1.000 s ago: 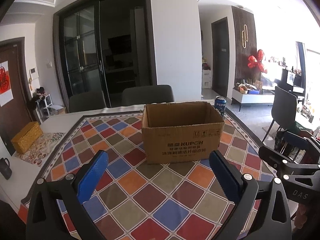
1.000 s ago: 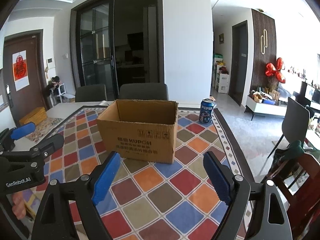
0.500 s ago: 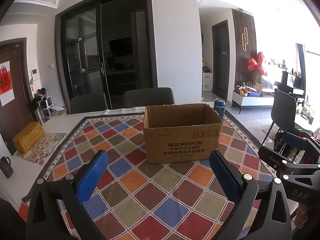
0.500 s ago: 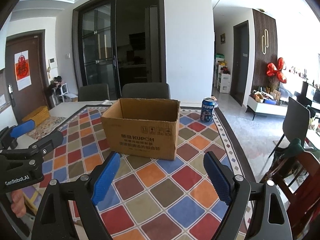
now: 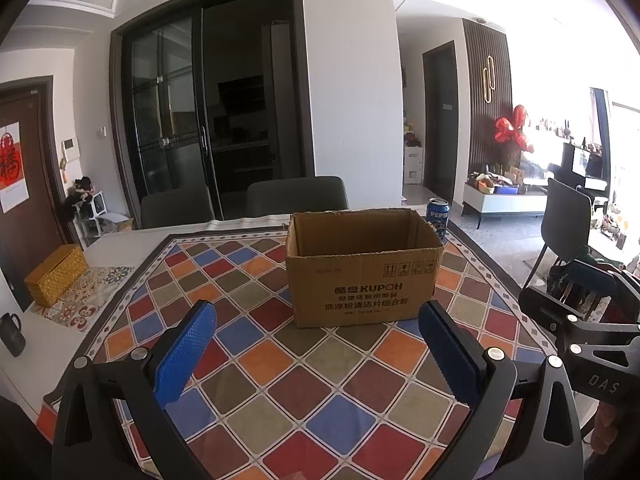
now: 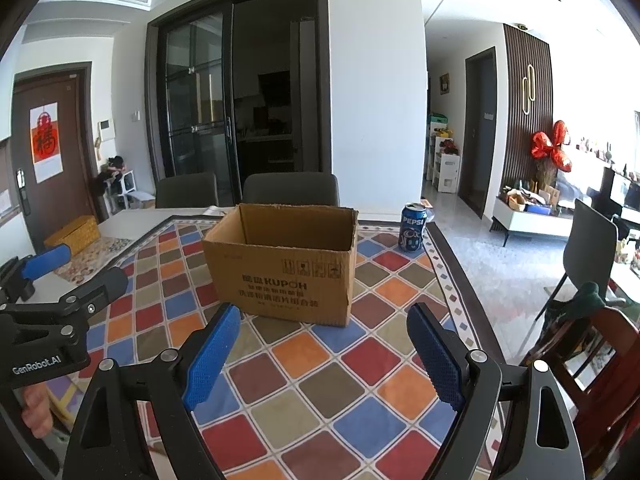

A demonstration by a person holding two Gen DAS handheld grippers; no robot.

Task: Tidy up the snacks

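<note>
An open brown cardboard box [image 5: 362,268] [image 6: 280,264] stands on the checkered tablecloth; its floor is hidden behind its front wall. A blue Pepsi can [image 5: 438,220] [image 6: 414,228] stands upright behind the box's right corner. My left gripper [image 5: 317,320] is open in front of the box, short of it, with nothing between its blue pads. My right gripper [image 6: 324,312] is also open and empty, just before the box's front wall. Each gripper shows at the edge of the other's view: the right gripper [image 5: 580,320] and the left gripper [image 6: 60,280].
Two grey chairs [image 5: 296,196] stand behind the table. A woven yellow box [image 5: 56,276] and a dark mug [image 5: 12,334] sit at the table's left. A wooden chair [image 6: 592,364] stands close to the table's right edge. A hand [image 6: 36,412] holds the left gripper.
</note>
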